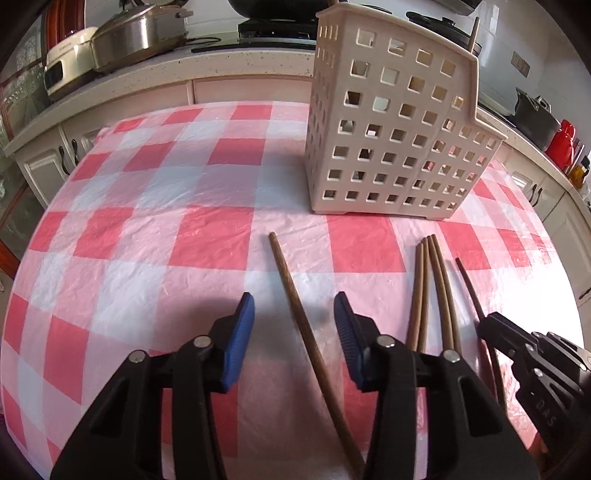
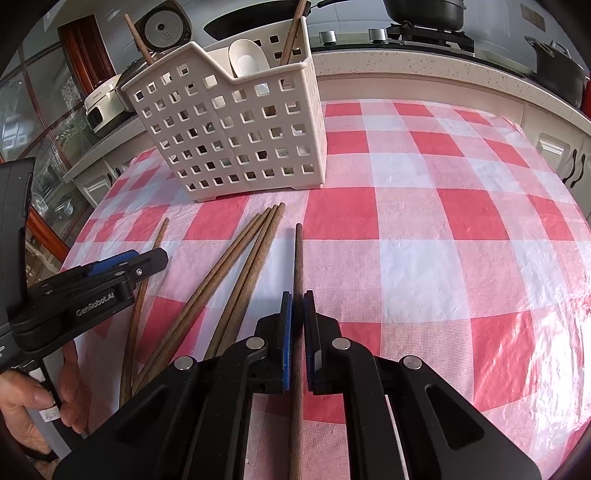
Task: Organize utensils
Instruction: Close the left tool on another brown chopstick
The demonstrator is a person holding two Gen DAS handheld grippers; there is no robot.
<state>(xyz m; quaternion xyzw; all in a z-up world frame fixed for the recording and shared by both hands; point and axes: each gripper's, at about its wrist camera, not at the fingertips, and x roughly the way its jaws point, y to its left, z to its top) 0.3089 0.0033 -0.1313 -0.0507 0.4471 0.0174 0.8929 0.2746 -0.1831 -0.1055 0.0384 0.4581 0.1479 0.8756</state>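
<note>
A beige perforated utensil holder stands on the checked tablecloth; the right wrist view shows it holding a white spoon and two chopsticks. My left gripper is open, its jaws on either side of one brown chopstick lying on the cloth. Several more chopsticks lie to its right. My right gripper is shut on a single chopstick, which points toward the holder. The left gripper shows at the left of the right wrist view.
The red-and-white checked cloth covers the table. A kitchen counter runs behind it with a steel pot, a white appliance, a black pot and a red kettle.
</note>
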